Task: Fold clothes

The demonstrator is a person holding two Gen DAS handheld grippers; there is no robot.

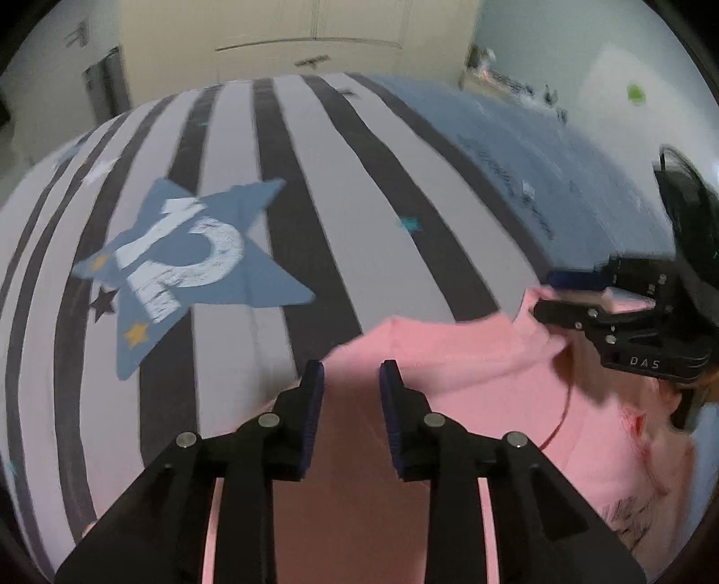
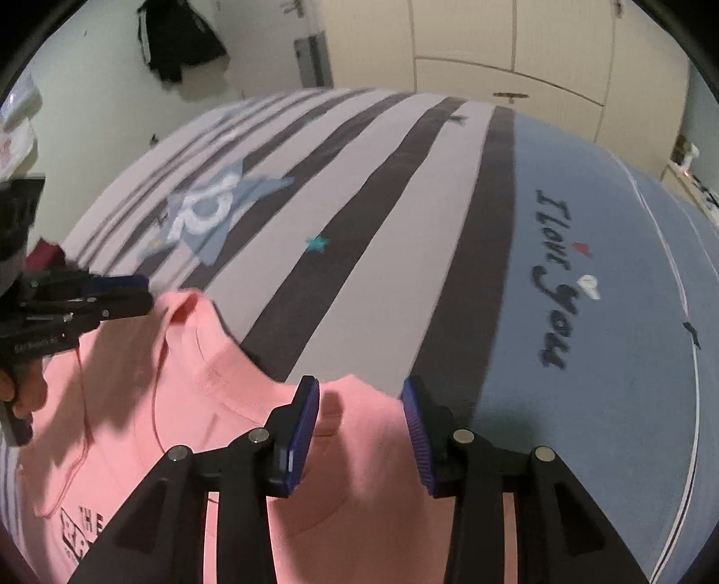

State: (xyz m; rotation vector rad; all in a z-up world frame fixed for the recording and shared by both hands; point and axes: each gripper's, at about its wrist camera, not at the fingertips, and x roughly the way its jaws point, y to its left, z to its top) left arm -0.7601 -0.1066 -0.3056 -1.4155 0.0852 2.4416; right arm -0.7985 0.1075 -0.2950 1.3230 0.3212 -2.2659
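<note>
A pink T-shirt [image 1: 449,359] [image 2: 179,404] with a black print lies on the striped bedspread [image 1: 314,179] [image 2: 359,202], its collar end toward the far side. My left gripper [image 1: 352,373] hovers over one shoulder corner, jaws apart, with the cloth lying loose under the gap. My right gripper [image 2: 361,391] stands open over the other shoulder; the pink corner pokes up between the blue pads without being pressed. Each gripper also shows from the side in the other view: the right gripper [image 1: 546,294] and the left gripper [image 2: 146,292].
The bedspread carries a blue star [image 1: 188,260] with a number and a blue band [image 2: 552,278] with handwriting. Cream wardrobe doors [image 2: 517,45] stand behind the bed. Dark clothes [image 2: 179,40] hang on the wall. A hand [image 2: 27,395] holds the left gripper.
</note>
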